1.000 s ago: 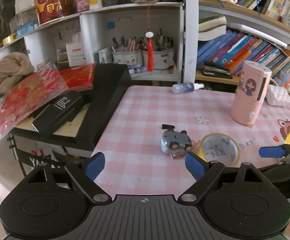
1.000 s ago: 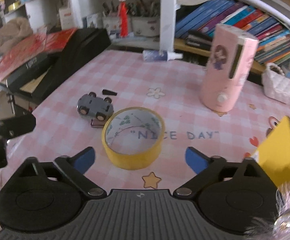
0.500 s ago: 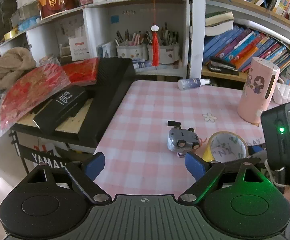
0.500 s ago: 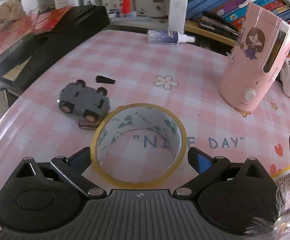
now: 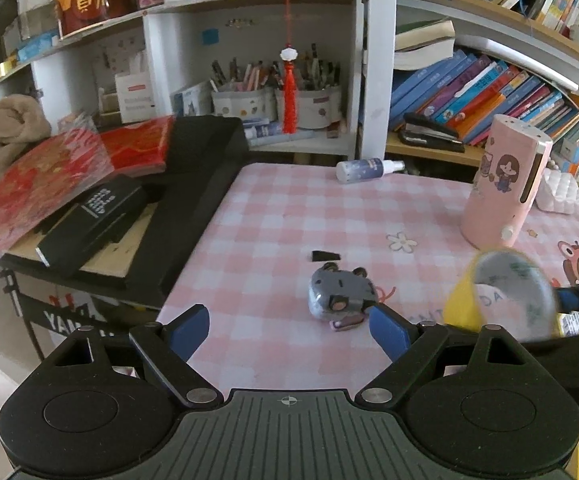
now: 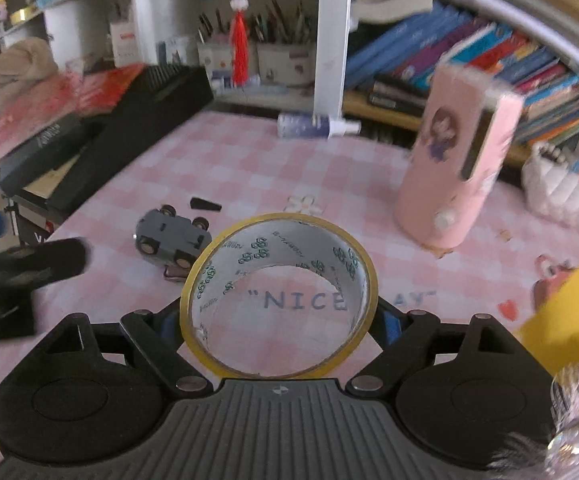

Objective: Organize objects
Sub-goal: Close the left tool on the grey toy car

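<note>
On a pink checked tablecloth point(image 6: 249, 160) beneath crowded shelves, a tidying job reaches its first pick-up. Farthest left, the left gripper point(image 5: 289, 326) hangs over the cloth with its blue pads spread and nothing between them, apparently waiting its turn. Just ahead of it a small grey toy car point(image 6: 171, 238) lies on its side, wheels showing, with a loose black chip point(image 6: 205, 205) beside it; both look like the next items to be sorted. Next along, the roll of yellow tape point(image 6: 279, 296) sits tipped up on edge between the fingers of the right gripper point(image 6: 279, 322), whose jaws have just been closing and now press the roll's outer wall on both sides, so that its open core faces the lens. Green lettering repeats around the cardboard liner, too small to read. Through the ring, the cloth's printed "NICE" shows, followed by a partly hidden word ending "AY". Farther right stands a tall pink canister point(image 6: 455, 160) with a cartoon girl, upright and clear of the work. A yellow box corner point(image 6: 561, 320) cuts in at the right edge.
</note>
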The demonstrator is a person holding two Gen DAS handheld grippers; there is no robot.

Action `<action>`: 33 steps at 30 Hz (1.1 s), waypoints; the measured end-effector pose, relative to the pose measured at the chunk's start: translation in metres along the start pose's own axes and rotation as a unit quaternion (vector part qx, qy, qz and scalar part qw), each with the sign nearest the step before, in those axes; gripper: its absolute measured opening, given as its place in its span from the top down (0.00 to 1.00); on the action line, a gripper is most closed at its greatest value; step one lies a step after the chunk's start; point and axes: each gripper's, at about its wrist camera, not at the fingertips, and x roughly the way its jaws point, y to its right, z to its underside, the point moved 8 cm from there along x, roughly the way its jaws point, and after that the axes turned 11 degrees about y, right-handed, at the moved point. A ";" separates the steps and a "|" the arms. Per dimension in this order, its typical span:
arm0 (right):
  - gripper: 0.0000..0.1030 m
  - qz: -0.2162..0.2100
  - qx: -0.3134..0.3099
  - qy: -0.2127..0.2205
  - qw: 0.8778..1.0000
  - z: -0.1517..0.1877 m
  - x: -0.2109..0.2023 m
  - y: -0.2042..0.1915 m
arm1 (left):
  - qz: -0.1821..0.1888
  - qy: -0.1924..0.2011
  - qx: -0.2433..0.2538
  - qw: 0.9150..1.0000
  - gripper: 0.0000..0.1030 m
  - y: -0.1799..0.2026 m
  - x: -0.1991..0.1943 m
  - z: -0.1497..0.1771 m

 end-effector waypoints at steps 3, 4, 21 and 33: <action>0.16 0.010 -0.005 0.015 1.000 -0.002 -0.020 0.009 | 0.005 0.001 -0.006 1.000 0.13 0.004 0.010 -0.001; 0.16 0.015 0.001 0.019 1.000 -0.002 -0.026 0.012 | 0.006 0.001 -0.009 1.000 0.13 0.005 0.013 -0.001; 0.16 0.004 -0.014 0.042 0.999 -0.002 -0.059 0.020 | 0.011 -0.033 0.040 0.999 0.21 0.049 0.094 0.020; 0.16 0.002 -0.017 0.041 0.999 -0.001 -0.064 0.017 | 0.007 -0.018 0.039 0.999 0.40 0.039 0.078 0.020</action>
